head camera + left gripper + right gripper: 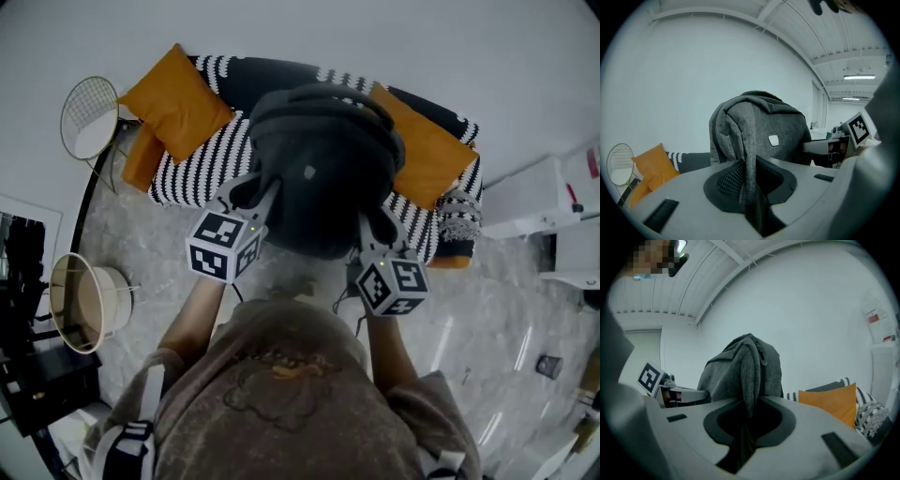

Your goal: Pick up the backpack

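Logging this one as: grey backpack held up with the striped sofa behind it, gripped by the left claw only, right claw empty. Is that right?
Not quite. The right claw is not empty: the right gripper view shows it shut on a fold of the backpack. The left claw grips it too, with the striped sofa behind.

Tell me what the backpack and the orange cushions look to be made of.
The backpack: grey woven fabric, matte, probably synthetic; its mottled heather weave and soft folds show.
The orange cushions: plain matte cloth, possibly cotton or similar; soft dented shapes, no sheen.
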The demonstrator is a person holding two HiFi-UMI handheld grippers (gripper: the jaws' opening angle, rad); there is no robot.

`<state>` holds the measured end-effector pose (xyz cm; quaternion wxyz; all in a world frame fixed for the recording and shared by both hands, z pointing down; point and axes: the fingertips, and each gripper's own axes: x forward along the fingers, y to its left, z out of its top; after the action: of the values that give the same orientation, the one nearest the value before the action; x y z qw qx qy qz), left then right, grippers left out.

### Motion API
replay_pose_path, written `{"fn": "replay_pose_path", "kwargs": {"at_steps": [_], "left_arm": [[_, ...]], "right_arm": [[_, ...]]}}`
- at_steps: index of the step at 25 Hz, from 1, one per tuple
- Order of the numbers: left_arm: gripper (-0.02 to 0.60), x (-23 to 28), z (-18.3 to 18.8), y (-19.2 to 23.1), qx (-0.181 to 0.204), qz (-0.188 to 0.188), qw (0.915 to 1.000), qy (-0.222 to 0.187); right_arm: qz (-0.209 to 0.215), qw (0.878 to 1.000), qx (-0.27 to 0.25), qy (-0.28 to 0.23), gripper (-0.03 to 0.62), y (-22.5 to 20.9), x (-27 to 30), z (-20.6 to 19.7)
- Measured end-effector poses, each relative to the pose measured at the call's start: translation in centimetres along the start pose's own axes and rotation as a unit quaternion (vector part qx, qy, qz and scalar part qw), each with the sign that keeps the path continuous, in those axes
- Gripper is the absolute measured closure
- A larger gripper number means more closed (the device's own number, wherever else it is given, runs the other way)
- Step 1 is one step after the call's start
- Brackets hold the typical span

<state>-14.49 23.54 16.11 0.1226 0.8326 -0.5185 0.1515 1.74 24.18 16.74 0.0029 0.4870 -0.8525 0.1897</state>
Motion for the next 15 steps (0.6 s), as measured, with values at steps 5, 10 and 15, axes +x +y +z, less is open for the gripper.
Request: {"fn": "replay_pose_path", "kwargs": {"at_steps": [5,10,15], "left_arm": [[0.522,-2.3,-0.8,-0.4,0.002,-0.008,1.0,-0.002],[0.522,-2.8,-1.0,-0.6,0.002,-0.014,0.9999,-0.002],[0.522,-3.2,-1.2,-0.6,0.005,-0.019,0.9998,-0.001]], "right_arm": [[-0.008,1.0,-0.003,-0.004,0.543,1.8,-1.8,-0.8],[-0.013,1.0,-0.007,-0.005,0.543,2.2,-2.2,-0.9],[-0.015,1.0,-0.005,-0.005,0.543,2.6,-2.7,-1.1]]}}
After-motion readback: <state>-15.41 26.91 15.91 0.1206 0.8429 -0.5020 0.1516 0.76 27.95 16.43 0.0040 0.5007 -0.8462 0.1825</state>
